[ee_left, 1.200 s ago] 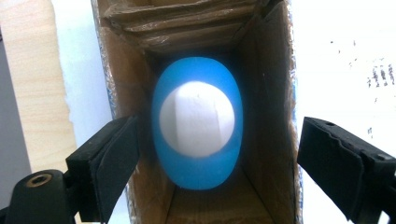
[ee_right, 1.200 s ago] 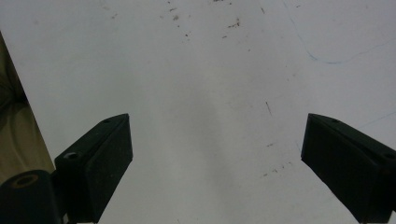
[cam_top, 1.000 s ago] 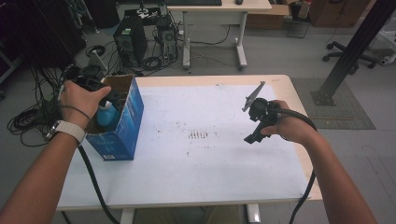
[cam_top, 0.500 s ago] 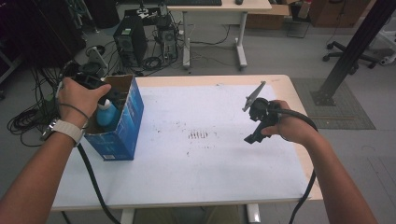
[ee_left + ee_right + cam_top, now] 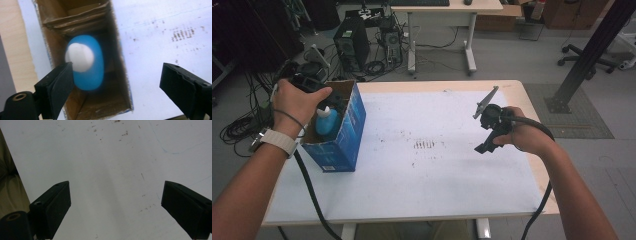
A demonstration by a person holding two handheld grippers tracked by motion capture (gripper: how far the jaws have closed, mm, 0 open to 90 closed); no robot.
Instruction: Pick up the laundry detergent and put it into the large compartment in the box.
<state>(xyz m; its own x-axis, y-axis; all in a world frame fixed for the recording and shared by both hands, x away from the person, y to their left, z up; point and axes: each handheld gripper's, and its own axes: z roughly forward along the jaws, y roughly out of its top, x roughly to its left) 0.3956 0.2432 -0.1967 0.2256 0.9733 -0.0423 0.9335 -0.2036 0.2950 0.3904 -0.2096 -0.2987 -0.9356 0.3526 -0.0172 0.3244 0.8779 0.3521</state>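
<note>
- Two hand-held grippers are in play; the left hand-held gripper [image 5: 117, 85] hangs over the open top of a blue cardboard box [image 5: 343, 135], and its jaws have just been opening wider, with nothing pressed between them.
- Compared with a second ago, the left hand [image 5: 298, 102] sits a little higher above the box in the high view, so the gripper appears to be lifting away.
- A blue bottle with a white cap [image 5: 86, 62] stands upright inside the box, below and apart from the jaws, its cap near the left jaw in the left gripper view.
- Judged from this, the bottle has been let go in the box and the placing step looks done.
- The right hand-held gripper [image 5: 116, 207] is unchanged: its jaws stand wide apart and empty above the bare white worktop [image 5: 437, 175].
- In the high view the right hand [image 5: 522, 135] holds that gripper well apart from the box, at the far side of the worktop.
</note>
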